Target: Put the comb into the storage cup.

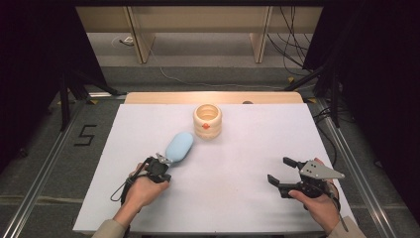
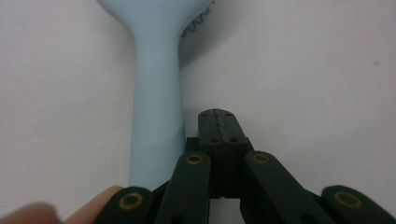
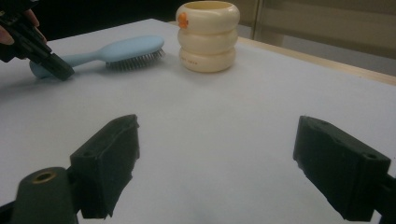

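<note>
High view: a white table (image 1: 237, 168) carries a light blue hairbrush (image 1: 179, 146) lying left of centre, head pointing toward a cream ribbed cup (image 1: 207, 120) that stands upright near the far edge, close to the brush head but apart from it. The left gripper (image 1: 162, 159) sits at the handle end of the brush, held in the person's left hand (image 1: 143, 191). The right gripper (image 1: 282, 174) rests well apart on the right side of the table, in the right hand (image 1: 322, 208), jaws spread wide with nothing between them.

Left gripper view: the jaws are pressed fully together, pads meeting with nothing clamped. The brush handle (image 2: 156, 102) runs just beside them on the left, outside the grip; whether it touches the jaw cannot be told.

Right gripper view: both pads stand wide apart over bare table. Farther off lie the hairbrush (image 3: 126, 52), bristles down, and the cup (image 3: 208, 36), with the left gripper (image 3: 58, 70) at the handle end.
</note>
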The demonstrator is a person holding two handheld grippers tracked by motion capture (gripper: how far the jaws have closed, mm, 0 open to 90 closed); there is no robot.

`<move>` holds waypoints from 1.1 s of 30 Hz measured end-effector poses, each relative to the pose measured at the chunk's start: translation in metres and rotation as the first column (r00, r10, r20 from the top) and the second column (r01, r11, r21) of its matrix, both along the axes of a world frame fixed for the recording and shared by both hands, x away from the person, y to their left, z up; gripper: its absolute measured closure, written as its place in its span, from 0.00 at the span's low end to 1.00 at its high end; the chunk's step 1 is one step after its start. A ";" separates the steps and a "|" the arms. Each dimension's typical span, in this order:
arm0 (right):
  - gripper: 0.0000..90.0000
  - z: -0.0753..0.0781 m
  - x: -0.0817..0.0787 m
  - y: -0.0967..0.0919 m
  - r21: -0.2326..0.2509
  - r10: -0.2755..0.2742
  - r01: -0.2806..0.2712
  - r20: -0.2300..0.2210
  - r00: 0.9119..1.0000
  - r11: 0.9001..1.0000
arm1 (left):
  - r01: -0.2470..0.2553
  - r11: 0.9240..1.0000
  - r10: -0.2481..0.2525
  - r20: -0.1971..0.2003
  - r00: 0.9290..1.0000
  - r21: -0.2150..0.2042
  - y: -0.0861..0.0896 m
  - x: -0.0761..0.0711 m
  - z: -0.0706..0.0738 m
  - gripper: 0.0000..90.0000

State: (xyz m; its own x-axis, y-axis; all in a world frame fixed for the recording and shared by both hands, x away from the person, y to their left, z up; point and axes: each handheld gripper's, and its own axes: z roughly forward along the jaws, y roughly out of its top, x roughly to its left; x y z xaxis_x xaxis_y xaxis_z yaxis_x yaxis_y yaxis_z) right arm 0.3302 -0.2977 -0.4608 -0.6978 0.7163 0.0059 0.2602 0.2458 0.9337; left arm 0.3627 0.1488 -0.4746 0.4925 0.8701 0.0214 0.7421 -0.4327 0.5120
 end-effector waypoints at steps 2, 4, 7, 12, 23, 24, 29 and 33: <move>0.17 0.000 0.000 0.000 -0.001 0.000 0.000 0.000 1.000 1.000 | -0.002 1.000 0.002 0.005 1.000 0.005 0.002 0.001 0.000 1.00; 0.17 0.000 0.000 0.000 -0.001 -0.001 0.001 -0.001 1.000 1.000 | -0.005 1.000 0.005 0.018 1.000 0.027 0.006 0.001 0.000 1.00; 0.17 0.000 0.000 0.000 -0.001 -0.001 0.001 -0.002 1.000 1.000 | -0.013 0.999 0.012 0.021 1.000 0.039 0.010 0.002 0.000 1.00; 0.17 0.000 0.000 0.000 -0.001 -0.002 0.002 -0.001 1.000 1.000 | -0.023 0.999 0.022 0.018 1.000 0.044 0.016 0.004 0.000 1.00; 0.17 0.000 0.000 -0.001 -0.002 0.000 0.000 -0.002 1.000 1.000 | -0.006 0.999 0.004 0.027 1.000 0.050 0.018 0.005 -0.001 1.00; 0.17 0.000 0.000 -0.001 -0.001 0.000 0.000 -0.001 1.000 1.000 | -0.002 0.999 0.001 0.027 1.000 0.047 0.018 0.004 0.000 1.00; 0.17 0.000 0.000 -0.001 0.001 -0.001 0.001 -0.001 1.000 1.000 | 0.024 0.999 -0.025 0.041 0.999 0.022 0.018 0.001 0.006 0.99; 0.17 0.000 0.000 -0.001 -0.001 0.000 0.000 -0.002 1.000 1.000 | 0.053 0.999 -0.053 0.058 0.997 0.006 0.018 -0.002 0.014 0.94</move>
